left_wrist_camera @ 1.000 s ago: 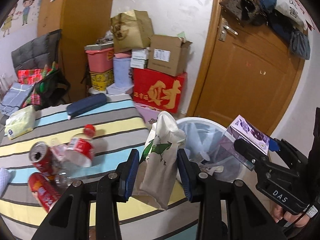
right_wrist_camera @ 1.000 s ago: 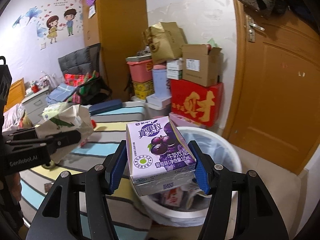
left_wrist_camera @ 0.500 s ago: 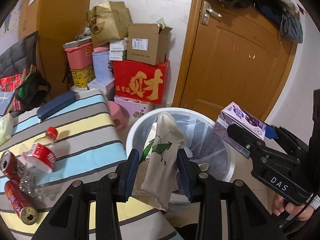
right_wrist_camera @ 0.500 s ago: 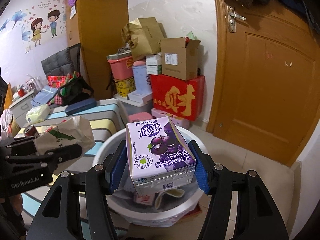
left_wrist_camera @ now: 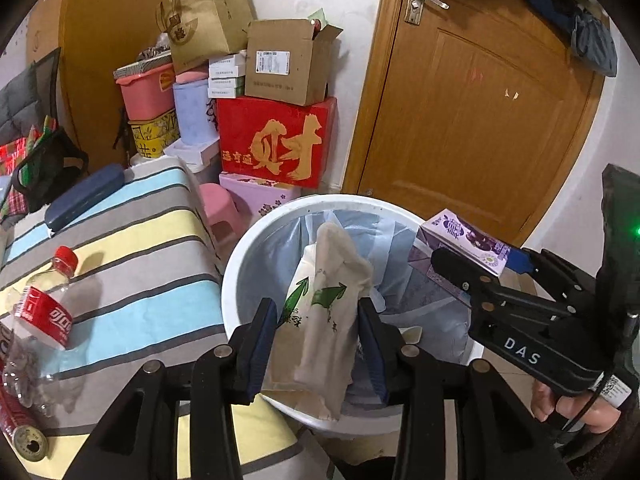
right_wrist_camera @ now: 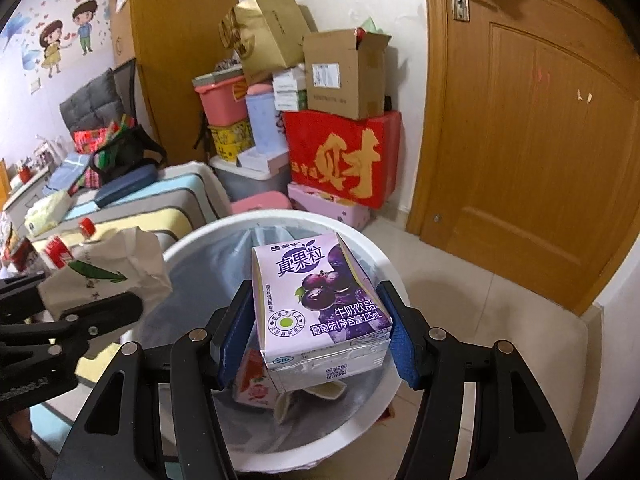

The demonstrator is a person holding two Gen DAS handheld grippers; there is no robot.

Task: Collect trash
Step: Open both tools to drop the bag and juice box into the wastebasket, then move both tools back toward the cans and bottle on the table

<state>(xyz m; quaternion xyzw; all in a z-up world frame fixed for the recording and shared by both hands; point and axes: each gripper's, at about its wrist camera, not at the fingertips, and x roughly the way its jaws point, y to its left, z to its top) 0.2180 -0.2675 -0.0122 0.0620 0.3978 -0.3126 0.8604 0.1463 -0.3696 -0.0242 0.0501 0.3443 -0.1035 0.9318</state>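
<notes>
Hanging over the white trash bin (left_wrist_camera: 240, 276), the left gripper (left_wrist_camera: 318, 322) has its jaws clamped on a crumpled paper bag (left_wrist_camera: 324, 304) with green arrows, upright above the liner. Beside it, the right gripper (right_wrist_camera: 316, 332) pinches a purple milk carton (right_wrist_camera: 320, 300) squarely between both blue pads, directly above the bin's opening.

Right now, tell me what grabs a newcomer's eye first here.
The purple grape milk-drink carton, clamped in the right gripper directly over the lined white trash bin. Beside it, the left gripper holds a crumpled paper bag over the same bin. Behind, a red box with gold lettering by the door.
</notes>
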